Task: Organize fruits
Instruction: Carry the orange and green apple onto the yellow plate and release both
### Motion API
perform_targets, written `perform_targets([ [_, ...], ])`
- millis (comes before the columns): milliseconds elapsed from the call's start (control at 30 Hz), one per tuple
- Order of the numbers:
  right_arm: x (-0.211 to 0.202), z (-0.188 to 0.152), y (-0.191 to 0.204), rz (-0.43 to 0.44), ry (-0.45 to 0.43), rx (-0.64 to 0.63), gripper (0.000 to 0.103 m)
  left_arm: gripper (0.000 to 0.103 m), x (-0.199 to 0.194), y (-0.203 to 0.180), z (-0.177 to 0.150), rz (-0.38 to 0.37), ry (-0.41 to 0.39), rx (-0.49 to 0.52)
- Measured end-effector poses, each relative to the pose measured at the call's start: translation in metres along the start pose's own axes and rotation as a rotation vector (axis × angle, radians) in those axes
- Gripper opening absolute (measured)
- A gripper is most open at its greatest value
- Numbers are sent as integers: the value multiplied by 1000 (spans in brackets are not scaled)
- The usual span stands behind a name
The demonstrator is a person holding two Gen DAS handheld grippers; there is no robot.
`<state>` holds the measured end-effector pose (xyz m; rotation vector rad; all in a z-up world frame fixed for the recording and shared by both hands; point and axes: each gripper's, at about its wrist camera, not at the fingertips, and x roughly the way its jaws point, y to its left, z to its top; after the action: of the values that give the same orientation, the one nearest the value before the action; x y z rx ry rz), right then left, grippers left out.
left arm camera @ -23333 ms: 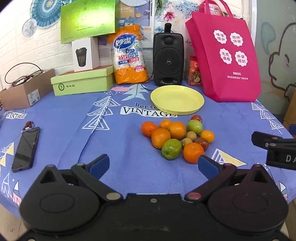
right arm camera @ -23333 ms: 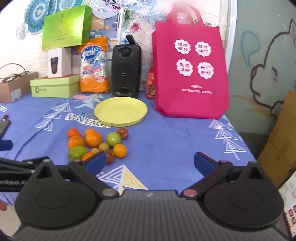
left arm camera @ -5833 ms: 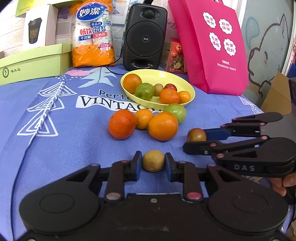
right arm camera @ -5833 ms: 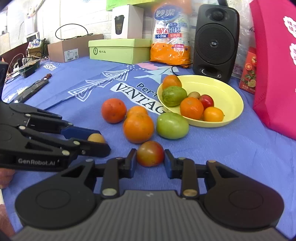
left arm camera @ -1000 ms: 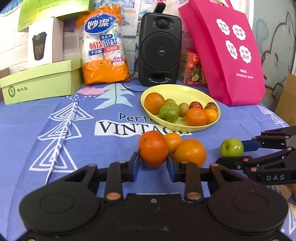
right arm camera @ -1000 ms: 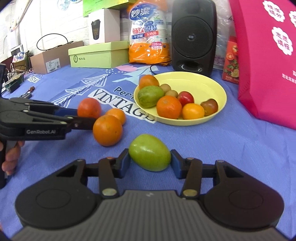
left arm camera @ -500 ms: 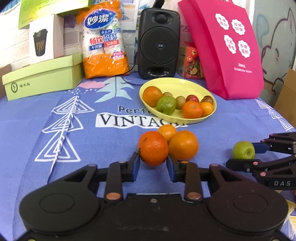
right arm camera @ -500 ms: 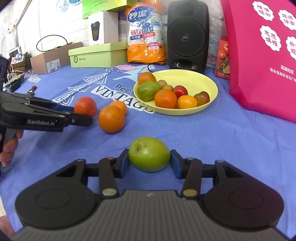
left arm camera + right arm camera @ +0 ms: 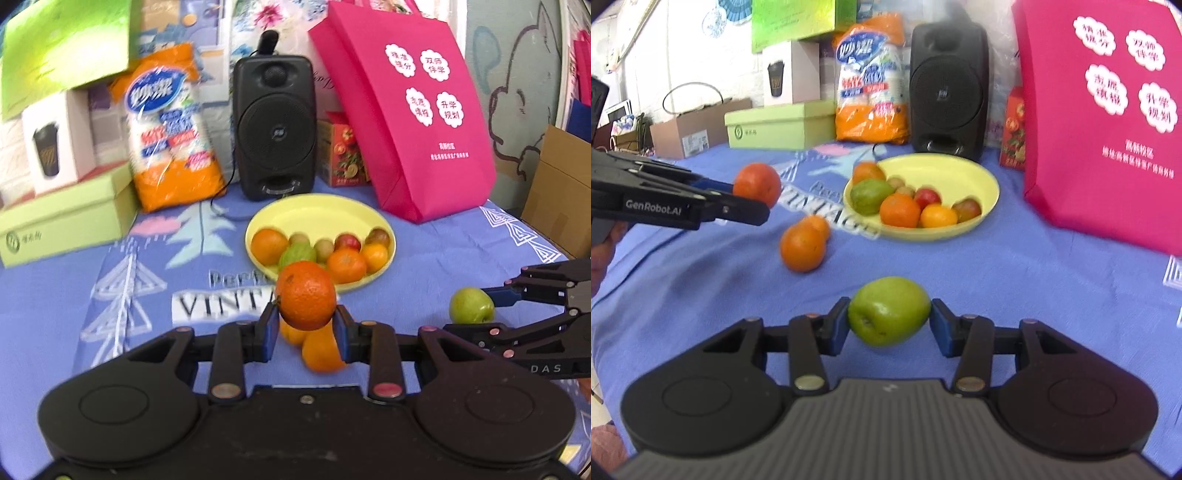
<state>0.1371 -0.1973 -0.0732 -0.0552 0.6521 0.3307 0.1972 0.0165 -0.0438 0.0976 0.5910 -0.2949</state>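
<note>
My left gripper is shut on a dark orange and holds it above the blue cloth, in front of the yellow plate. It also shows in the right wrist view. My right gripper is shut on a green apple, which also shows in the left wrist view, to the right of the plate. The plate holds several fruits. Two oranges lie on the cloth left of the plate.
Behind the plate stand a black speaker, a pink bag, an orange-and-blue packet of cups and a green box. A cardboard box sits past the table's right edge.
My left gripper has lifted the dark orange off the cloth, away from the two other oranges. My right gripper has lifted the green apple a little and still holds it.
</note>
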Motion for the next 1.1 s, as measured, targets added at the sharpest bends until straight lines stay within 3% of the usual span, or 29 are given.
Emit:
perform_targets([
  [167,15,33,-15,-18,-39,-17,45,31,31,-1,37,2,-12,65],
  [300,45,64,-34,-33,-67,23,45,31,76,3,60,0,15,60],
  [567,115,93,-56,-106,-52,63,45,31,160,14,81,5,90,-18],
  [700,132,95,-71,-93,-50,118,45,32,184,22,87,-5,111,-76],
  [767,138,96,-75,-92,-48,129,45,33,191,25,89,7,113,-92],
  [933,142,96,-75,-92,-42,123,47,55,184,30,88,39,101,-89],
  [1100,123,92,-73,-87,-61,116,49,55,149,30,77,41,64,-64],
])
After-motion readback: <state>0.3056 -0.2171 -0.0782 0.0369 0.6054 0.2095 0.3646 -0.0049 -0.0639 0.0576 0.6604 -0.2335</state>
